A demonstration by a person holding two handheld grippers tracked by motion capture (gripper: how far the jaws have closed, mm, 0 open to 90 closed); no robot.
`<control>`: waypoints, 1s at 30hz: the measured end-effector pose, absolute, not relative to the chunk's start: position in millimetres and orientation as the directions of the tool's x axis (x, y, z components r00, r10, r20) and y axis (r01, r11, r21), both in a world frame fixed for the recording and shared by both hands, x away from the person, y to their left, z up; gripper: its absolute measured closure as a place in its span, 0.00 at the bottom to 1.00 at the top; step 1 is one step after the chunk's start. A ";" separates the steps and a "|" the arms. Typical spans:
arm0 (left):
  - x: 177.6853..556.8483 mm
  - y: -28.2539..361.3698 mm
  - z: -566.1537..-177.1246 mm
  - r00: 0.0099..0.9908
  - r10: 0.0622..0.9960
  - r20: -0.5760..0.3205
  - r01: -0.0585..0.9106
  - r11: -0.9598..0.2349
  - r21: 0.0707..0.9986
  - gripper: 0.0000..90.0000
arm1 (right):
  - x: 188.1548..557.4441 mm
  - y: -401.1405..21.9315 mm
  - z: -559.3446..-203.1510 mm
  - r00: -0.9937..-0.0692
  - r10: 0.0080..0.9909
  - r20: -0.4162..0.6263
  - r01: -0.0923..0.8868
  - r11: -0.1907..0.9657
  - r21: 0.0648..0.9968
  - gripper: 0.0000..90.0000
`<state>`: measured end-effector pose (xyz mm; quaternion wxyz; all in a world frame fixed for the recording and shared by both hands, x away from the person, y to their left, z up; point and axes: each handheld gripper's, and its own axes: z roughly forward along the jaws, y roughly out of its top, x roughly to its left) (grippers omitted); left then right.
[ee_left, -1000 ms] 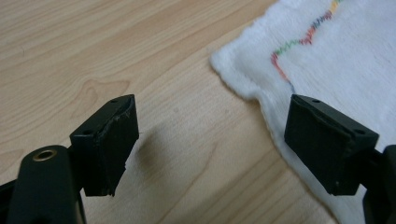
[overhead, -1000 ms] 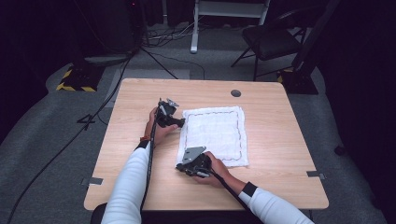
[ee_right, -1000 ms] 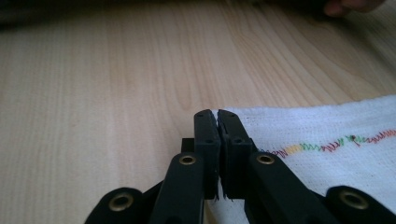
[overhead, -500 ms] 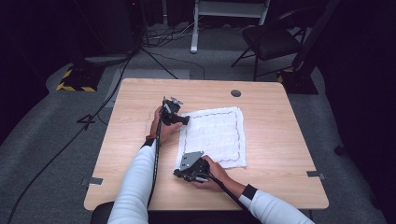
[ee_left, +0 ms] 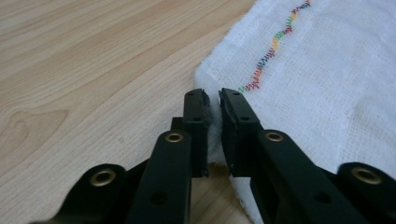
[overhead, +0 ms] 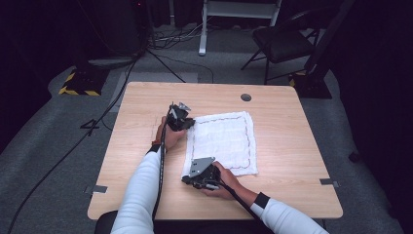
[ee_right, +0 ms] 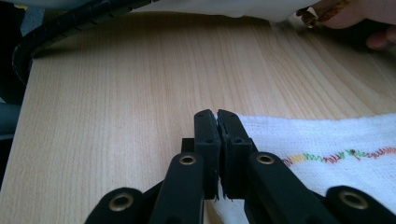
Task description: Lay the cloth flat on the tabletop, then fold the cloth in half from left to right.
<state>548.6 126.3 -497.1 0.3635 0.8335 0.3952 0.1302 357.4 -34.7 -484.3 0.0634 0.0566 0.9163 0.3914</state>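
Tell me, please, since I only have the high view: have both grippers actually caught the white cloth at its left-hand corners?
Observer: The left gripper has; in its own view the cloth edge sits pinched between its jaws, which have just been closing.
Operator: Thank you. And the right one?
Observer: The right gripper is shut on the near corner, with white fabric squeezed between its pads.
Operator: Is the cloth plain white?
Observer: No, a line of multicoloured zigzag stitching runs just inside its edge.
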 end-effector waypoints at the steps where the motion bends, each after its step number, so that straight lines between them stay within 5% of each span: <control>1: 548.3 128.8 -496.7 0.651 0.757 -0.067 0.563 -0.421 0.711 0.93 | 358.1 -34.8 -482.8 -0.986 0.151 -0.076 0.049 0.687 0.725 0.98; 30: 548.4 155.6 -479.9 0.617 0.786 -0.038 0.557 -0.402 0.726 0.95 | 365.8 -44.5 -463.4 -0.973 0.196 -0.121 0.036 0.650 0.759 0.98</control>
